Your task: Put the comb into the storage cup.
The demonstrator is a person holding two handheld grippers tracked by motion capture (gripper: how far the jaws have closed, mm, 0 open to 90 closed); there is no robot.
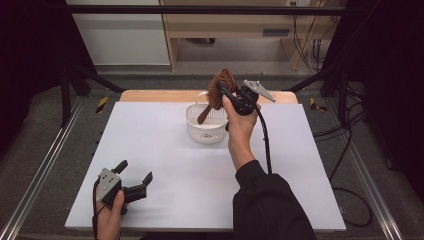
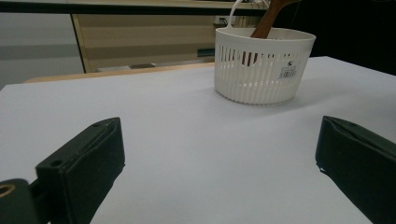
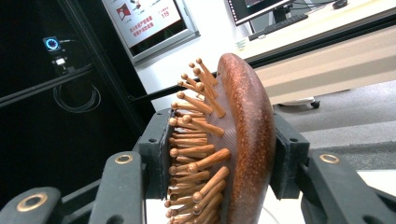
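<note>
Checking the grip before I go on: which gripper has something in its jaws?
The right gripper, clamped on the wooden hairbrush above the white basket. The left gripper rests open.

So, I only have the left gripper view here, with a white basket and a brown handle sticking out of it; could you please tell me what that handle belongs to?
Observer: It is a wooden hairbrush; the right gripper view shows its rows of wooden pins.
Operator: Thank you. Is anything holding it?
Observer: Yes, the right gripper is shut on the brush head, one finger against the pins and the other on the smooth back.
Operator: And is the brush lying in the basket?
Observer: No, from the high view it is tilted, head raised above the basket, handle end dipping inside the rim.
Operator: Where is my left gripper?
Observer: The left gripper is open near the table's front left corner, holding nothing.
</note>
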